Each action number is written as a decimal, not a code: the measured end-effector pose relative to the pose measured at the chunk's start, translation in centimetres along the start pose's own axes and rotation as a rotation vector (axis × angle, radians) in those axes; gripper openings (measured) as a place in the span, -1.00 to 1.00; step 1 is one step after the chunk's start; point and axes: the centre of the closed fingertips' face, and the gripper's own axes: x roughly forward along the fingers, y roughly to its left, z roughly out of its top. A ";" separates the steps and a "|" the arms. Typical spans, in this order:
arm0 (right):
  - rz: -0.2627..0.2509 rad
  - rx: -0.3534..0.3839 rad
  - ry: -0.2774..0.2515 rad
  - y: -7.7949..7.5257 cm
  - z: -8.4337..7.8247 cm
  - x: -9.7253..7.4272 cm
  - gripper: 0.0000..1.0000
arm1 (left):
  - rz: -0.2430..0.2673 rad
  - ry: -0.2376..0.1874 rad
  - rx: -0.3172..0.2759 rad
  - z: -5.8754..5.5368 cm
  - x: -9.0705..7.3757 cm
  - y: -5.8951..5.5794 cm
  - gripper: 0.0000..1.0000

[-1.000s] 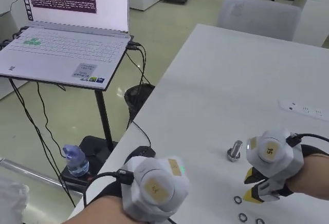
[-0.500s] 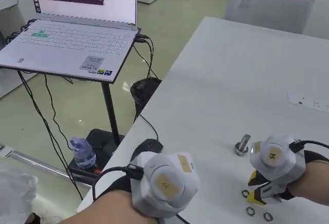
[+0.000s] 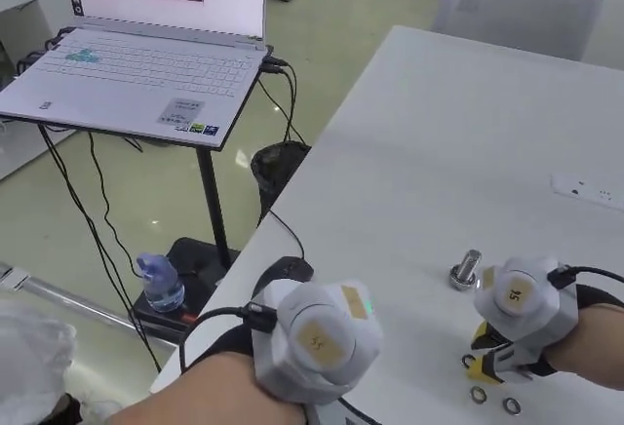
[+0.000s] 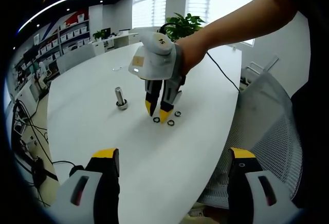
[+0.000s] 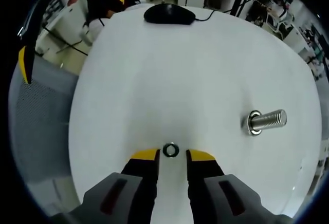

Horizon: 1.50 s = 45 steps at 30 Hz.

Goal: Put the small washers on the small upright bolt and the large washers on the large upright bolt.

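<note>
A person is leaning over a white table [image 3: 439,152], holding a gripper in each hand. The right gripper [image 5: 172,155] is pointing down at the tabletop with its jaws drawn narrow, leaving a slim gap between them. A small washer [image 5: 170,150] is lying flat on the table right at that gap, at the very ends of the yellow fingertips [image 5: 145,155]; I cannot tell whether they are touching it. Seen from the left gripper view, two more washers [image 4: 170,123] are lying just beside those tips, at about 3 and 4 o'clock from them. The bolt [image 3: 467,269] is standing upright on the table near the right gripper but apart from it, at 11 o'clock from it in the head view and at 3 o'clock from the washer in the right gripper view. The left gripper [image 4: 173,153] is hovering over the near edge of the table with its jaws spread wide, facing across at the right gripper. A black mouse [image 3: 283,271] is sitting at the table edge close by it. Off the table at 10 o'clock in the head view, an open laptop [image 3: 136,84] is resting on a stand, with a water bottle [image 3: 159,284] on the floor below. A power strip [image 3: 590,191] is lying at 3 o'clock, and a grey chair [image 3: 517,11] is standing at the far end at 1 o'clock.
</note>
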 end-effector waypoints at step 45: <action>-0.050 0.160 0.023 -1.0 -4.2 -3.3 -0.75 | 0.013 -0.002 -0.005 0.7 0.5 0.5 0.67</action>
